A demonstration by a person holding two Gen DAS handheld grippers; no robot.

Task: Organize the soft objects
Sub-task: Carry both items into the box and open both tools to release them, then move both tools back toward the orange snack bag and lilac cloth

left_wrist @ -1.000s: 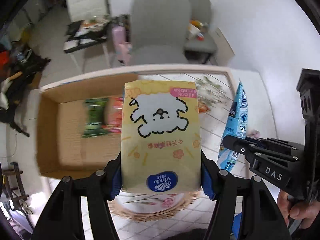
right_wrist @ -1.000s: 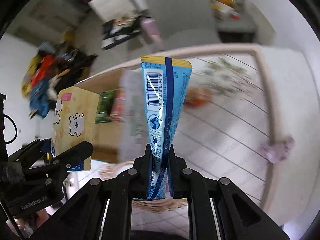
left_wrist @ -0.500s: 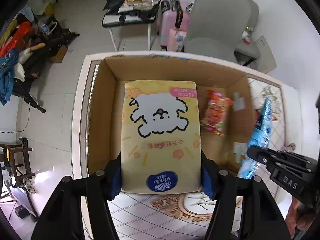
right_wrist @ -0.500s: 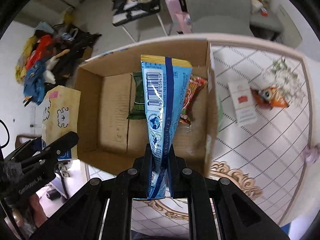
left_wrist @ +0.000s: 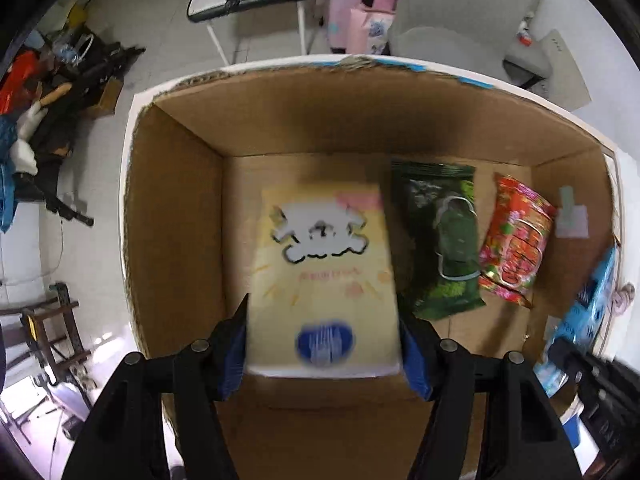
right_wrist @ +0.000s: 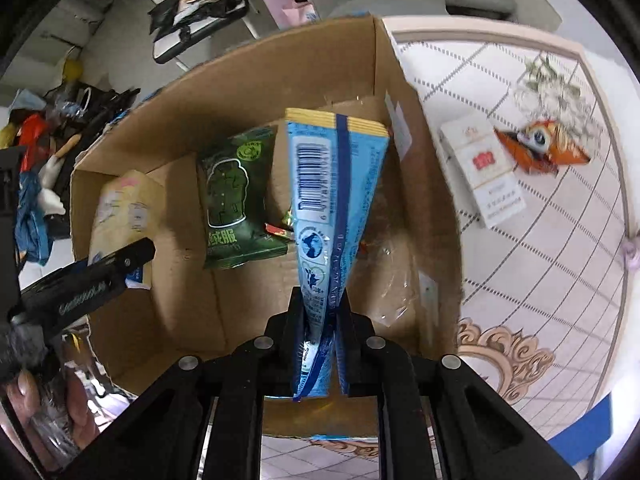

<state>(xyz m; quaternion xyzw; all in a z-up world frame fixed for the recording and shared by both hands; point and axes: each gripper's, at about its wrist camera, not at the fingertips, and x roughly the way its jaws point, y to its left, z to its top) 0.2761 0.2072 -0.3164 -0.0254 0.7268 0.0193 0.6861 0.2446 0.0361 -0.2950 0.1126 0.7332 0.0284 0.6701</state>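
Left wrist view: left gripper (left_wrist: 322,354) fingers (left_wrist: 232,354) spread wide, clamped on the sides of yellow tissue pack (left_wrist: 322,280), held inside cardboard box (left_wrist: 176,200) at its left, beside green packet (left_wrist: 444,240) and red packet (left_wrist: 516,240). Right wrist view: right gripper (right_wrist: 320,344) fingers pinched nearly shut on blue pouch (right_wrist: 332,196), upright over the box's right half.

The left gripper (left_wrist: 322,354) points downward, its two black fingers with blue pads (left_wrist: 234,354) spread wide and pressed against both sides of what they hold. The right gripper (right_wrist: 320,344) also points down, its fingers (right_wrist: 352,344) pinched close together on a thin edge. A bare hand (right_wrist: 60,412) (partly visible, blurred) grips the left tool's handle.
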